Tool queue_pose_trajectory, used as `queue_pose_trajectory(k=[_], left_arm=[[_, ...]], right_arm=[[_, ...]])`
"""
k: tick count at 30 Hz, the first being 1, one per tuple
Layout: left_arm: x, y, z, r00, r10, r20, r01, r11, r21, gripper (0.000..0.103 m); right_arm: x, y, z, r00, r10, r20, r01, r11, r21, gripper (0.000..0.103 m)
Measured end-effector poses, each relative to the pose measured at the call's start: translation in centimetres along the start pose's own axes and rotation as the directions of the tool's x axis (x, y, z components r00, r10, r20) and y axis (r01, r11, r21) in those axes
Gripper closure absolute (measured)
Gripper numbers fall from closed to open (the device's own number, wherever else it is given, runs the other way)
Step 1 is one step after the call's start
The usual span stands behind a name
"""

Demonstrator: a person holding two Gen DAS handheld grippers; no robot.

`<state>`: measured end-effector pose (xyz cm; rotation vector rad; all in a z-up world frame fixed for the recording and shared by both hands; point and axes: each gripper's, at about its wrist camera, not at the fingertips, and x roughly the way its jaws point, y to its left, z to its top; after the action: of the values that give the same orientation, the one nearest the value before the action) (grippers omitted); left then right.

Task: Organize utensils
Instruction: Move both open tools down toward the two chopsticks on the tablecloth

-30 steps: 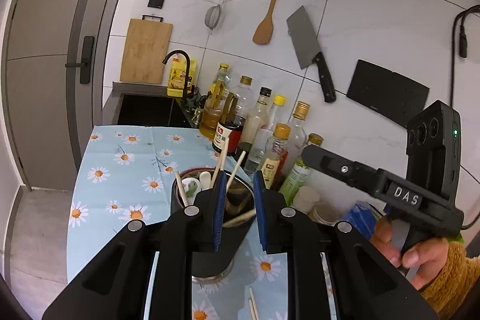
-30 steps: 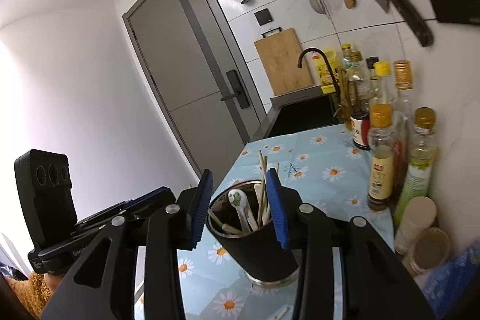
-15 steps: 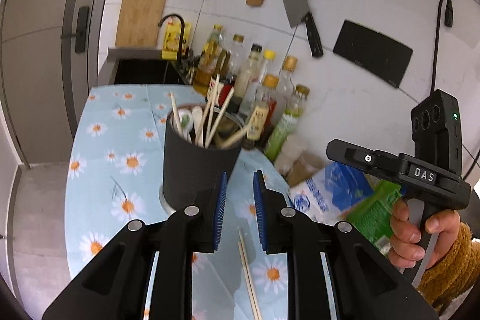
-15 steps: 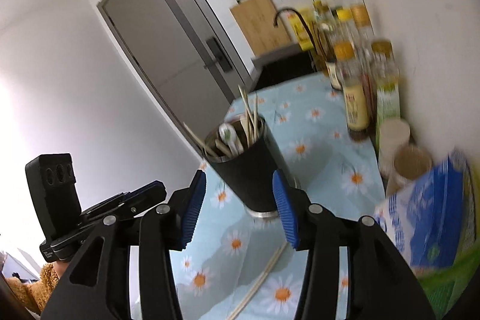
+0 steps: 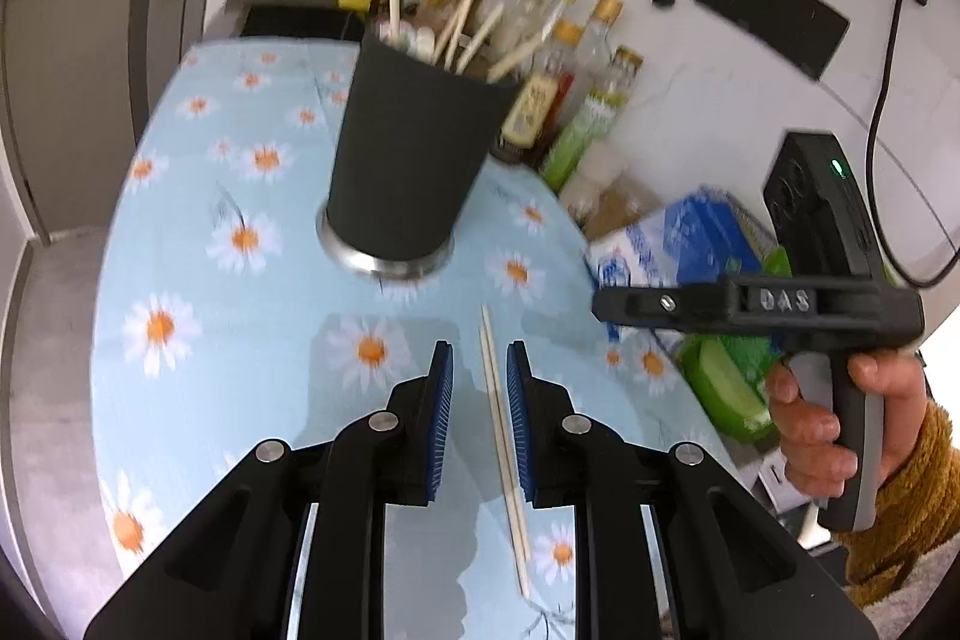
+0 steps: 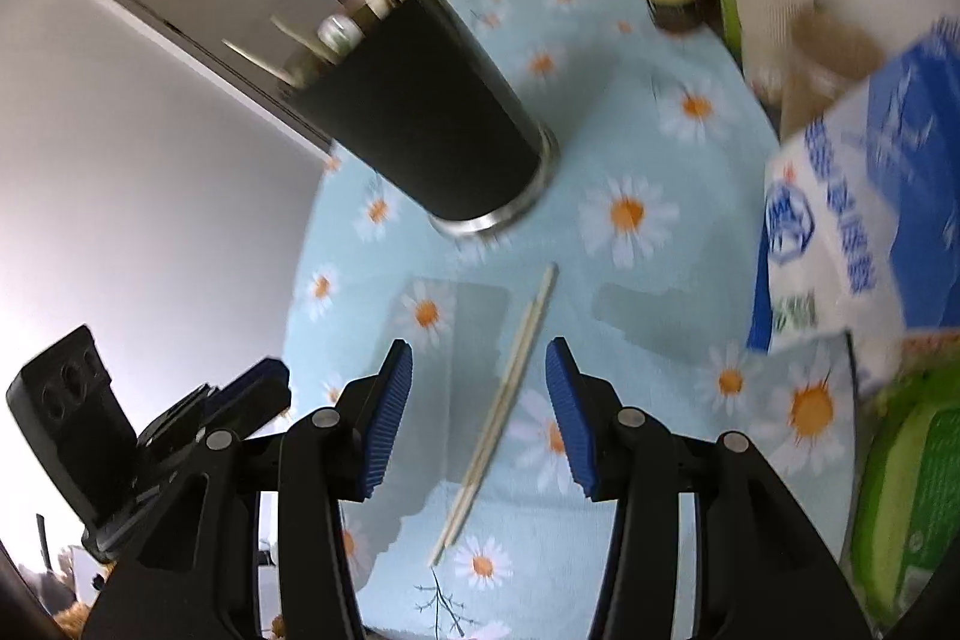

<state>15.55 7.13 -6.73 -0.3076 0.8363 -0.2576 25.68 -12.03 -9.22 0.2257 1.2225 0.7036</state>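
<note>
A pair of chopsticks [image 5: 503, 451] is seen lying flat on the table [image 5: 198, 316] between the blue pads of the left tongs [image 5: 478, 370] and of the right tongs [image 6: 479, 370], both held open and gripping nothing, with the black cup [image 5: 408, 154] just ahead.

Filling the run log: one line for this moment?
phase: approach | target: chopsticks loose on tablecloth | holder: upright | left tool: open | right tool: open, empty

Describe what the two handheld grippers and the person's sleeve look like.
Both the left gripper and right gripper are black plastic with silver screws and ribbed blue finger pads. The right one carries "DAS" lettering, a grey handle and a green indicator light. The sleeve is fuzzy mustard-yellow.
</note>
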Motion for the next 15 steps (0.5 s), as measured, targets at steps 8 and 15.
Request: queue_pose_trajectory(k=[8, 15], left_arm=[[1.3, 1.6, -3.3, 0.990, -0.012, -0.138, 0.010, 1.000, -0.015, 0.085], [1.4, 2.5, -6.0, 0.979, -0.044, -0.197, 0.038, 0.999, -0.035, 0.081]], right_arm=[[3.4, -0.6, -0.5, 0.990, -0.063, -0.127, 0.073, 0.994, 0.078, 0.056], [6.6, -1.5, -0.6, 0.969, -0.088, -0.231, 0.130, 0.976, 0.175, 0.065]])
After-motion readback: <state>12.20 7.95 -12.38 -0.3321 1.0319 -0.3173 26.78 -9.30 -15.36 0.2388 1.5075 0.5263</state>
